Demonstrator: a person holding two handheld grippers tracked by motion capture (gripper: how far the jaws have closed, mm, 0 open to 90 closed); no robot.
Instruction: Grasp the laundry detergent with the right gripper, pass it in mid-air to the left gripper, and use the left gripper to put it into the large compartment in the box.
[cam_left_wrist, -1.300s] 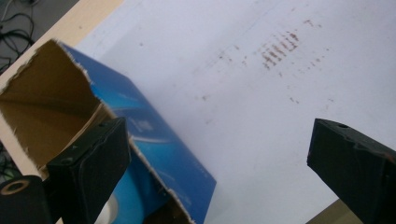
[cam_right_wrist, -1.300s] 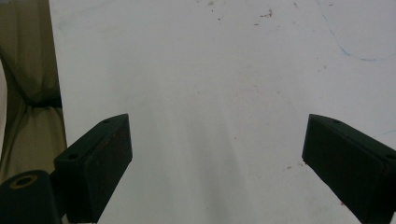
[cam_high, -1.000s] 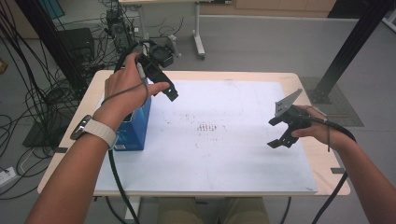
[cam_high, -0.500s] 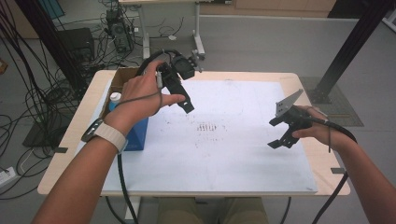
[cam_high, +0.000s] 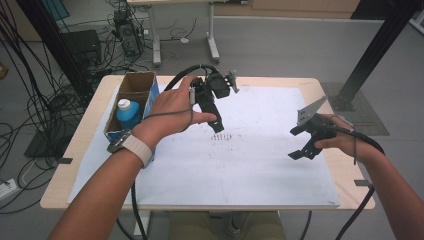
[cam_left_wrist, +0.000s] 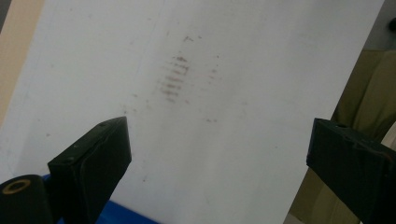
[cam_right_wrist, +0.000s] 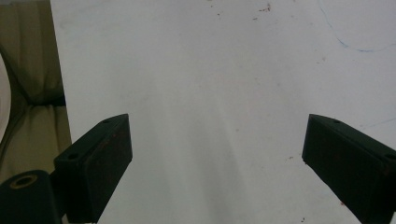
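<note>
Left gripper held above the desk's middle, jaws spread and empty; right gripper near the right edge, likewise spread; bottle stands in the box at the left edge

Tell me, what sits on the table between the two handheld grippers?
Only bare white sheet with a patch of small dark marks; the high view shows nothing else between the left gripper and the right gripper.
</note>
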